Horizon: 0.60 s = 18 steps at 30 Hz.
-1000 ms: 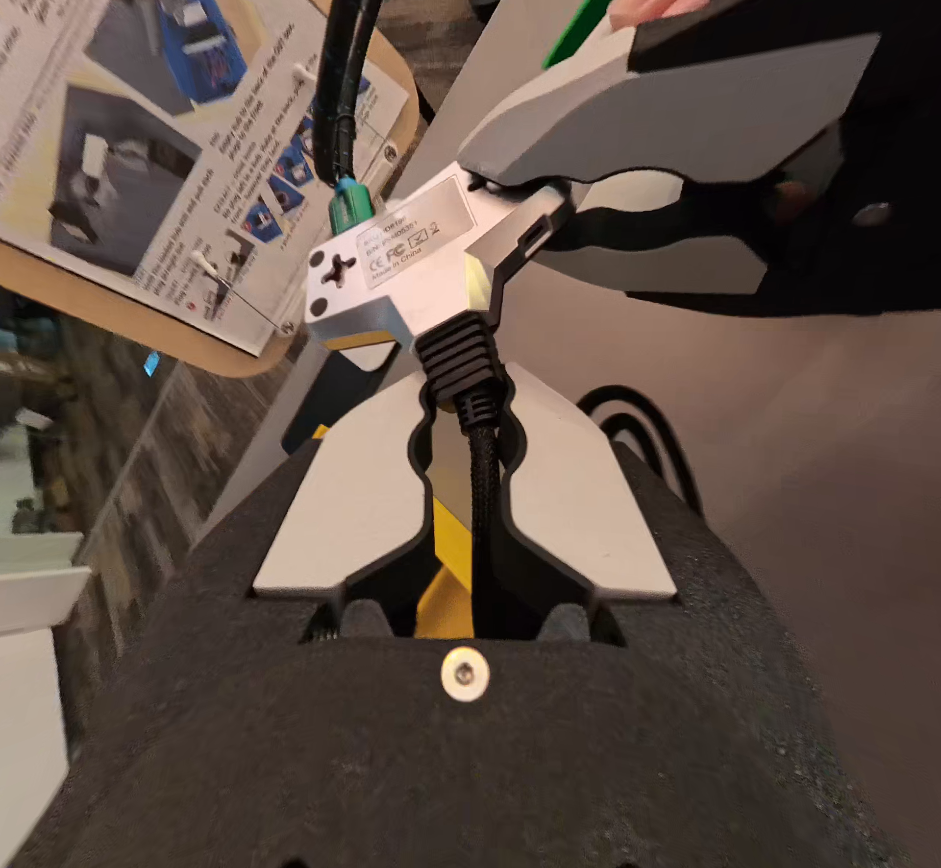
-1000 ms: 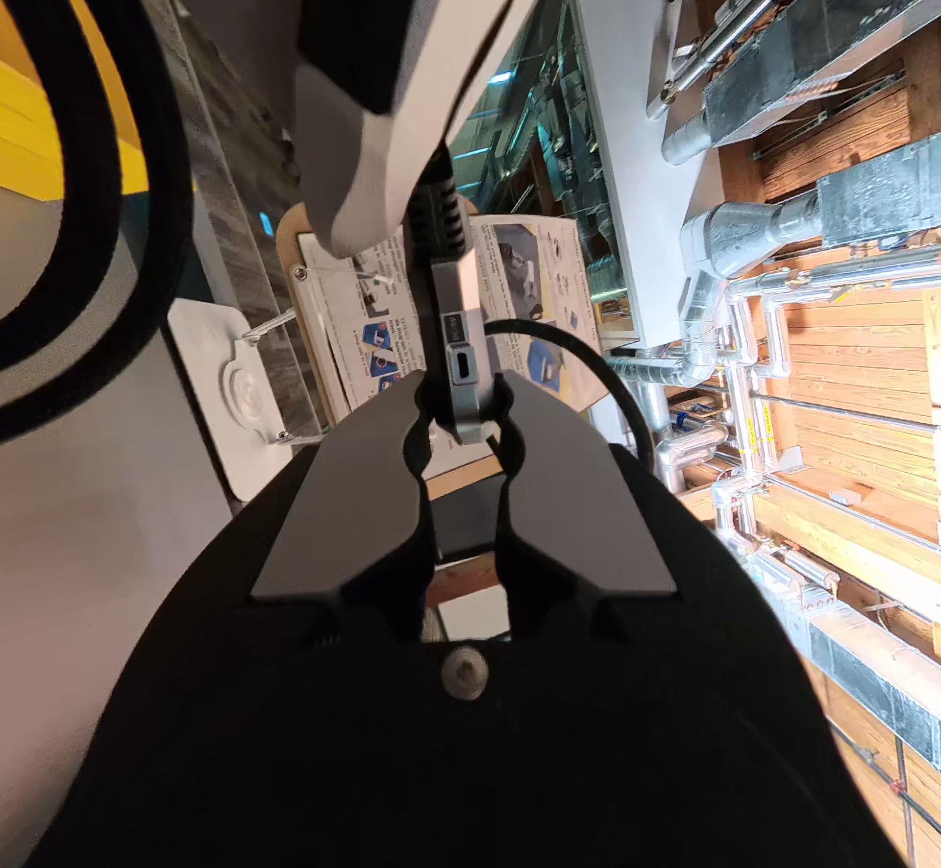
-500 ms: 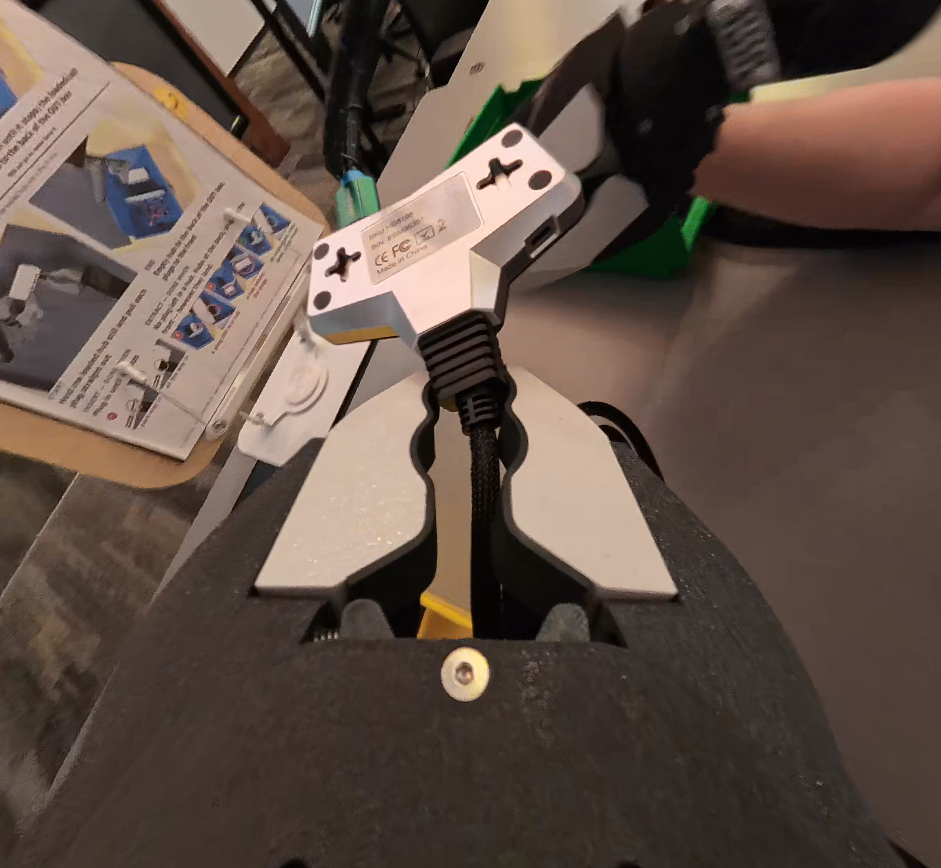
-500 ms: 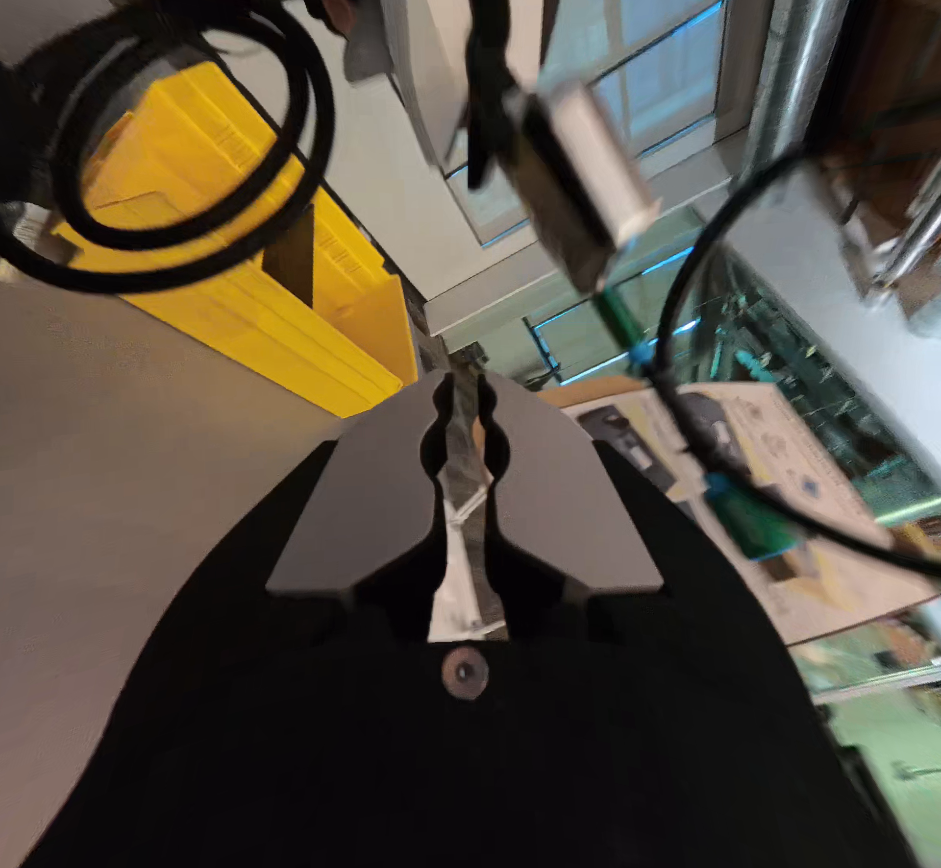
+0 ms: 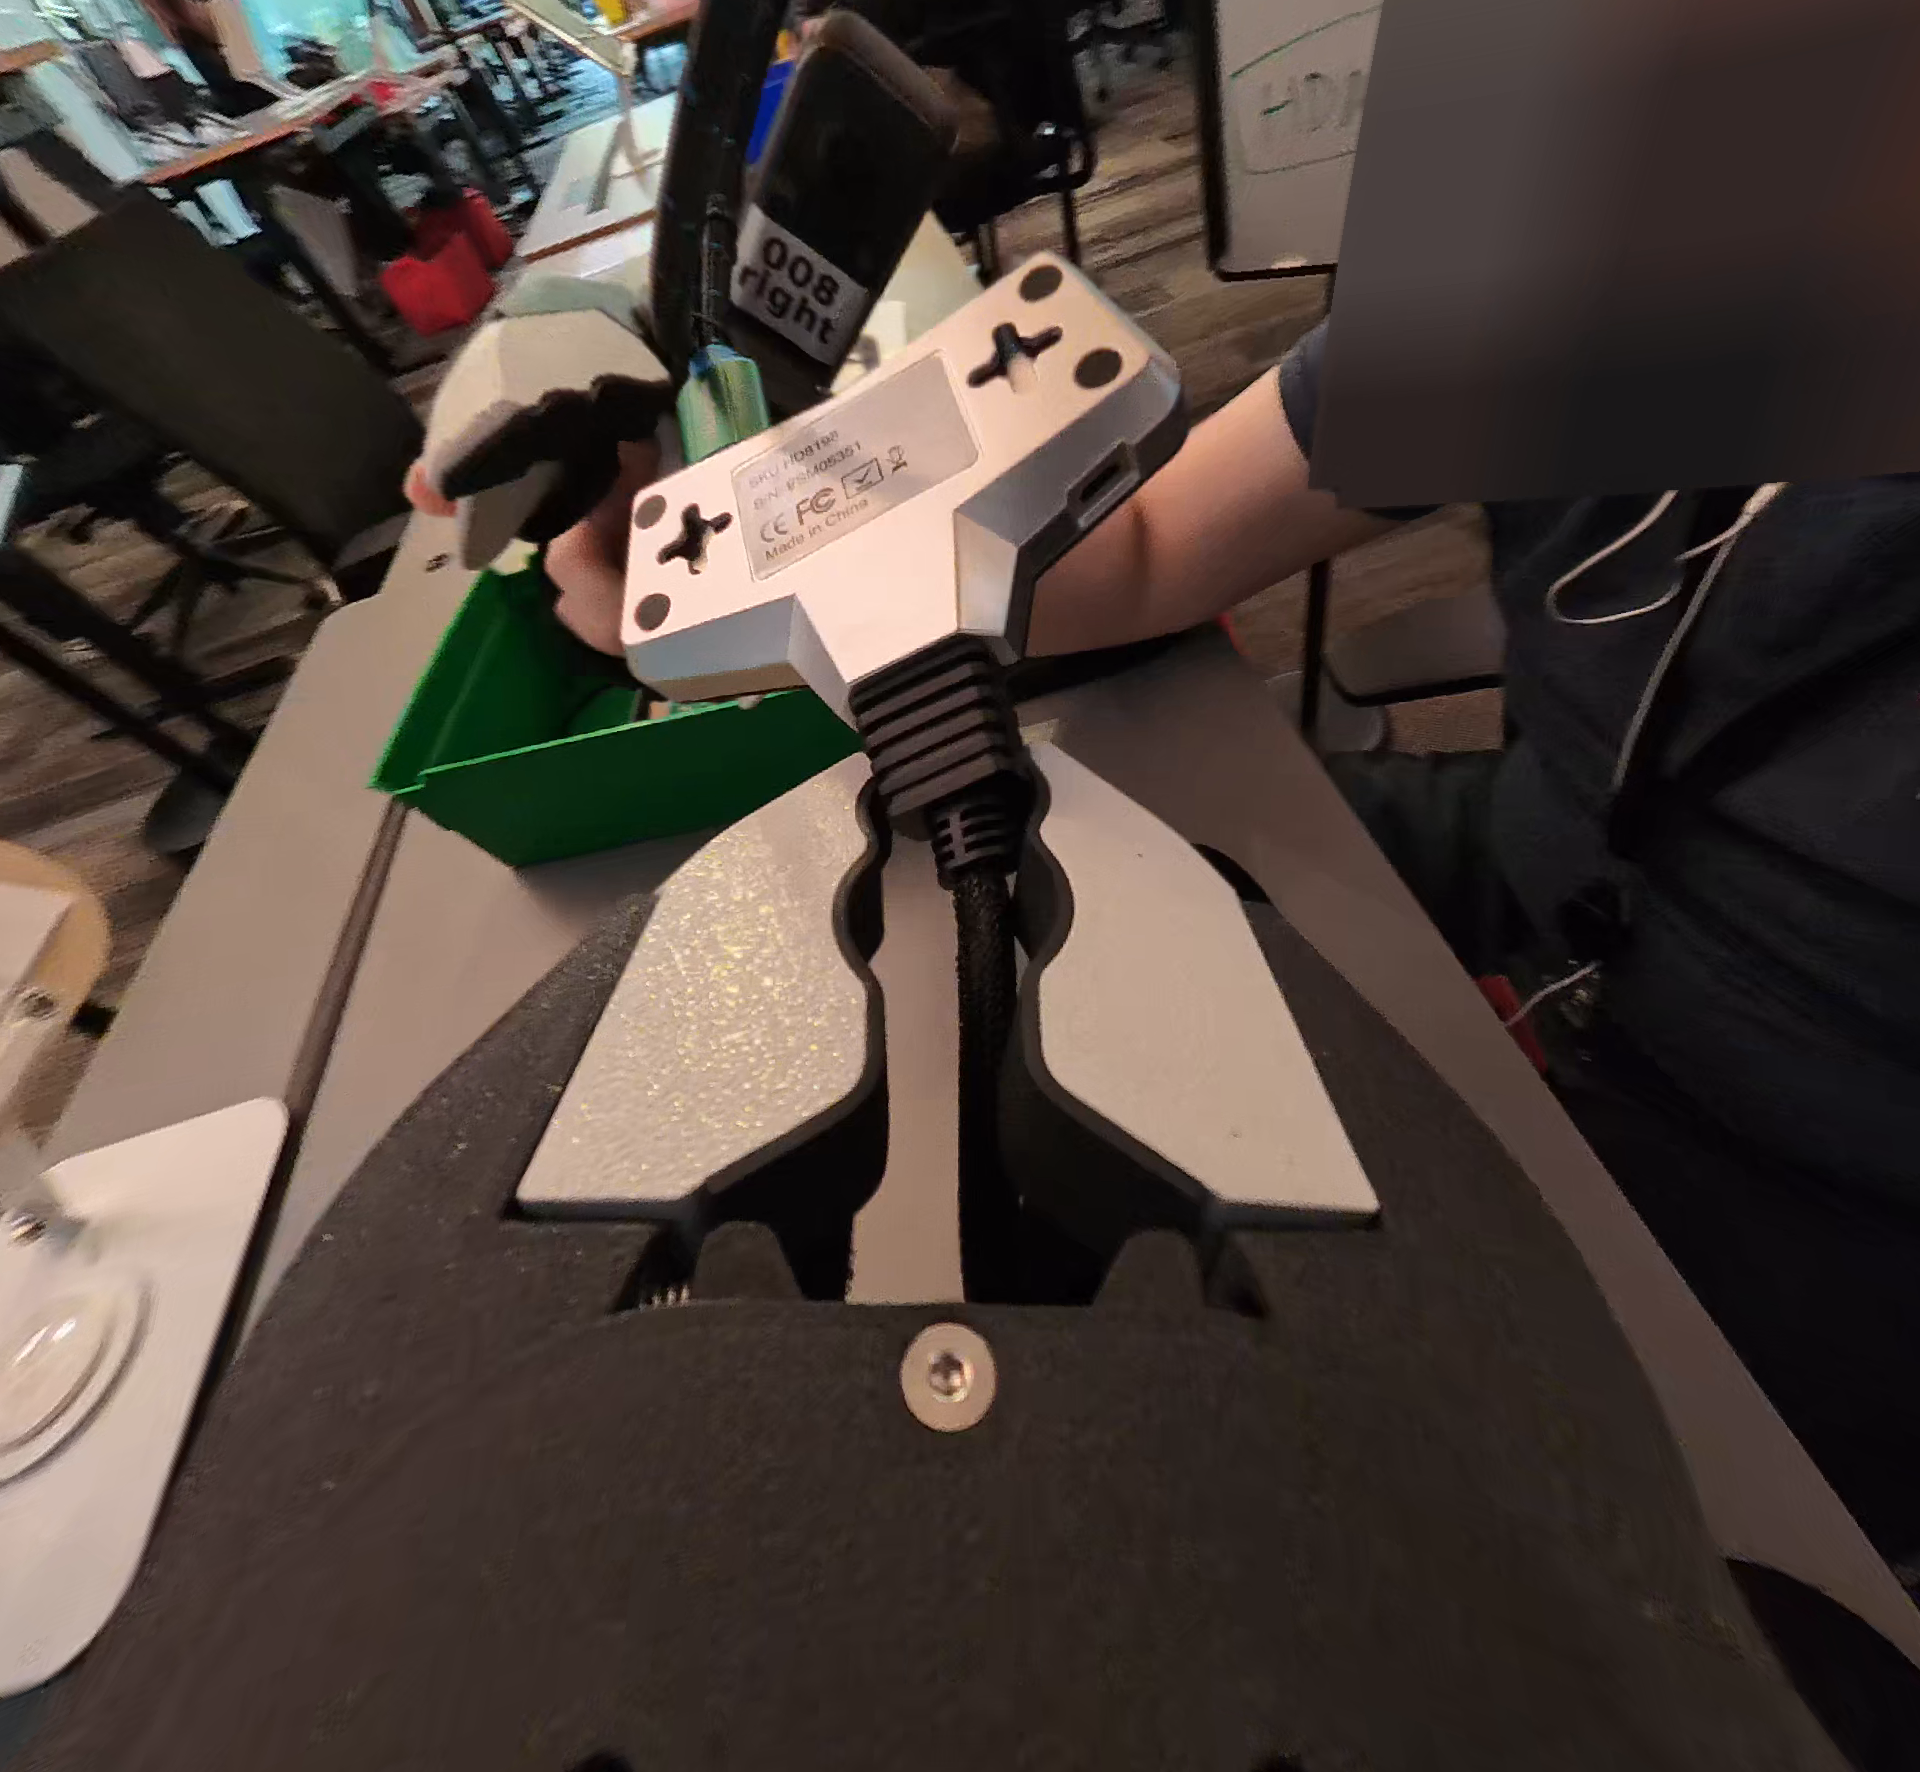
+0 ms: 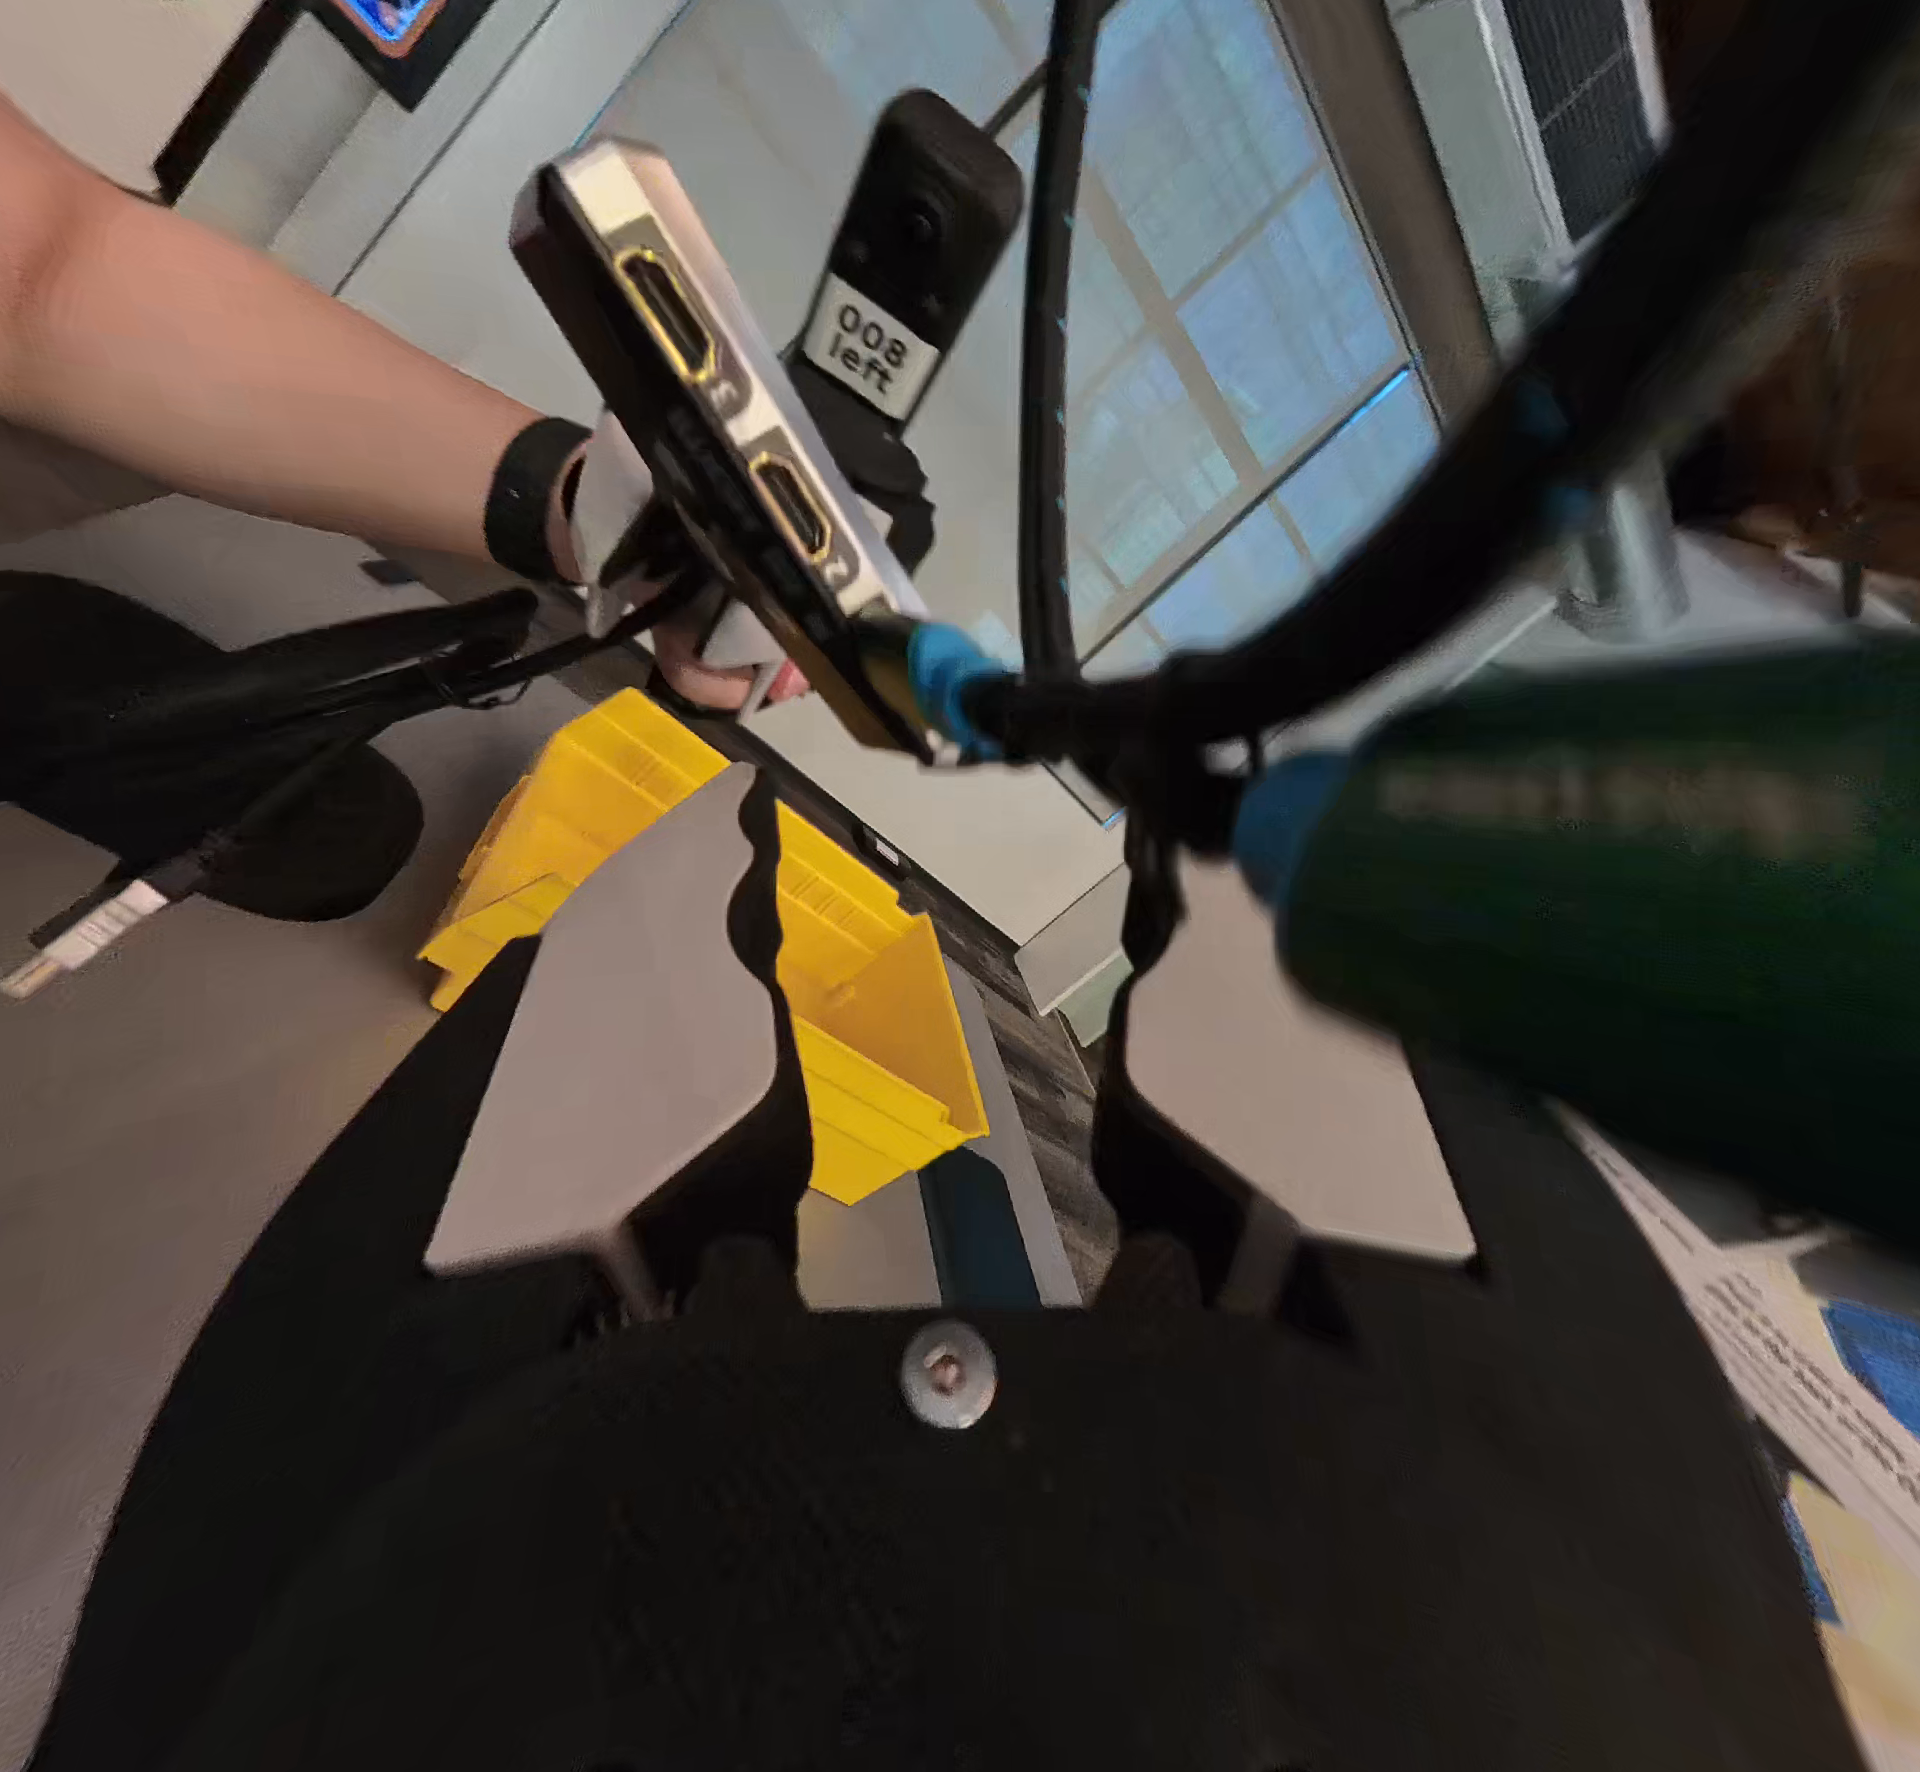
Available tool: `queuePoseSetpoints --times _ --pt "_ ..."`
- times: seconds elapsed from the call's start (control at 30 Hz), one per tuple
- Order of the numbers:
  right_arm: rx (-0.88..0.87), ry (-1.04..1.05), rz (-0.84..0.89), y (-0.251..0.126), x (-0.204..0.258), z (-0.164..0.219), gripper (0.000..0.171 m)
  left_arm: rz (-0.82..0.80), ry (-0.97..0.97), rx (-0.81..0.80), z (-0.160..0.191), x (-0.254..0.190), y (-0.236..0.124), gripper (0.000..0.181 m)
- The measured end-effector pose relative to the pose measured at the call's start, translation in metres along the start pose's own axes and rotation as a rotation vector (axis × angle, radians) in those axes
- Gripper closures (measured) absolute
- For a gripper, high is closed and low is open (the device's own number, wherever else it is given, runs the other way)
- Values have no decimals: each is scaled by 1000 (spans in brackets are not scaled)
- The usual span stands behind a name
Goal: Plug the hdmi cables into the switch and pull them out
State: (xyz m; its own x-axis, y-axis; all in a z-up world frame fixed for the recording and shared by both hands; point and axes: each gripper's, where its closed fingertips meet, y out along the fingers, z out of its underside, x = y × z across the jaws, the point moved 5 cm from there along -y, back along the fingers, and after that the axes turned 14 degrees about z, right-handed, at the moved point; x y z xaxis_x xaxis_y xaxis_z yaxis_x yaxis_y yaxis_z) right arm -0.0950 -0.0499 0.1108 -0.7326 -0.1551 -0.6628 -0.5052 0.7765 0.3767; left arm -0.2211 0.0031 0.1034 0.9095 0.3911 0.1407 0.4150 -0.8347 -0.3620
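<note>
The left hand-held gripper [image 5: 951, 849] is seen clenched on the braided black cable [image 5: 982, 974] just below the strain relief of the silver HDMI switch [image 5: 894, 496], which is held aloft at 12 o'clock above the grey surface [image 5: 312, 787]. The right hand-held gripper [image 6: 940, 881] is released, its fingers spread; a green-ended HDMI plug [image 6: 1558, 943] looms at 3 o'clock. A green bin [image 5: 582, 766] is set at 10 o'clock, a yellow bin [image 6: 862, 995] opposite.

Switch [image 5: 894, 486] above table [image 5: 1195, 714], bin [image 5: 582, 777] behind-left on table
</note>
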Motion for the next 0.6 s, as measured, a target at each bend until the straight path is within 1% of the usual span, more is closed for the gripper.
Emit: queuePoseSetpoints --times 0.1,0.17,0.27,0.37,0.4,0.43,0.53,0.57,0.6 --pt "5 -77 -55 2 13 -6 112 58 -11 17 5 0 11 161" --pt "7 -121 -84 0 17 -8 129 87 -21 26 6 0 16 160" --pt "-5 -139 -145 -3 24 -11 141 150 -52 -10 6 0 18 160" --pt "23 -197 -168 -5 26 -12 142 188 -76 -23 7 0 18 160" --pt "39 -214 -169 -5 26 -13 146 180 -74 -25 7 1 17 160" --pt "53 -232 -162 -5 24 -13 147 143 -66 -31 7 4 15 159" --pt "84 -291 -108 -5 17 -16 148 -60 -8 -43 1 17 0 135" --pt "87 -316 -83 -5 14 -18 148 -133 16 -45 -1 19 -8 129" --pt "100 -343 -64 -6 12 -18 148 -208 48 -44 -4 21 -15 127"
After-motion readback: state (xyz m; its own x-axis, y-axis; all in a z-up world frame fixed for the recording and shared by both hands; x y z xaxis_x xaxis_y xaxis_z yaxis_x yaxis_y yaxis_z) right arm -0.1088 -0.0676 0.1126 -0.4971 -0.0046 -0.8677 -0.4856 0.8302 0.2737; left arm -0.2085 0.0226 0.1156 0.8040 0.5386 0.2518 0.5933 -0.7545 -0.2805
